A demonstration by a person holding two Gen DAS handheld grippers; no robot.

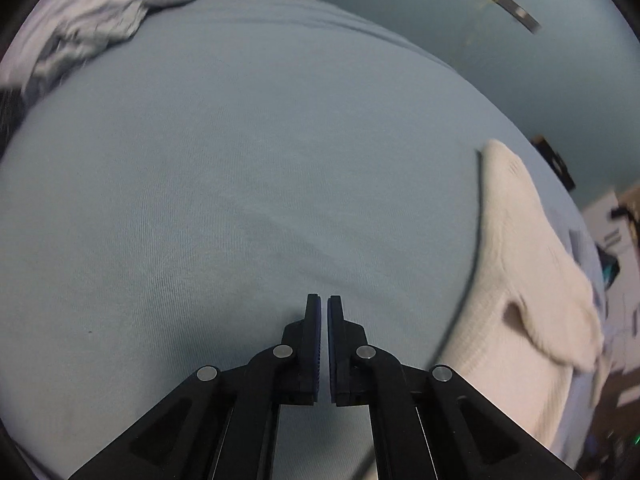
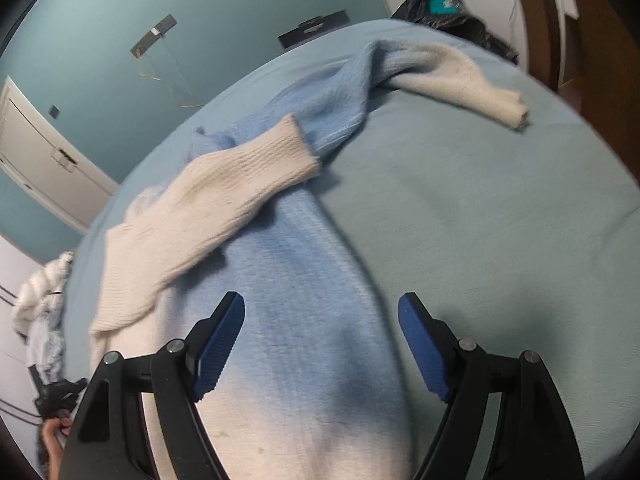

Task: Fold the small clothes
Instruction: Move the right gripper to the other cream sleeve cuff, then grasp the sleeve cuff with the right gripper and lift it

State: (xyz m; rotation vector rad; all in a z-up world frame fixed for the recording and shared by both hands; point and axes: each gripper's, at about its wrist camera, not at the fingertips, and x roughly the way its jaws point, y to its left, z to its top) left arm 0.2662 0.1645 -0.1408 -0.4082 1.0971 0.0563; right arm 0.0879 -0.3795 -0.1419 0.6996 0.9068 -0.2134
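Observation:
A light blue and cream knit sweater [image 2: 304, 264] lies rumpled on the blue bedsheet [image 2: 500, 208]. One cream sleeve [image 2: 224, 200] is folded across its body, the other sleeve [image 2: 460, 76] stretches to the far right. My right gripper [image 2: 322, 308] is open just above the sweater's body, with nothing between its jaws. In the left wrist view the sweater's cream hem and sleeve [image 1: 516, 280] lie at the right. My left gripper [image 1: 324, 300] is shut and empty over the bare sheet [image 1: 240, 160], left of the sweater.
A pile of pale grey and white clothes [image 1: 104, 20] lies at the far left corner of the bed; it also shows in the right wrist view [image 2: 44, 304]. Teal walls [image 2: 100, 20], a white door [image 2: 44, 152] and a black bag [image 2: 448, 12] surround the bed.

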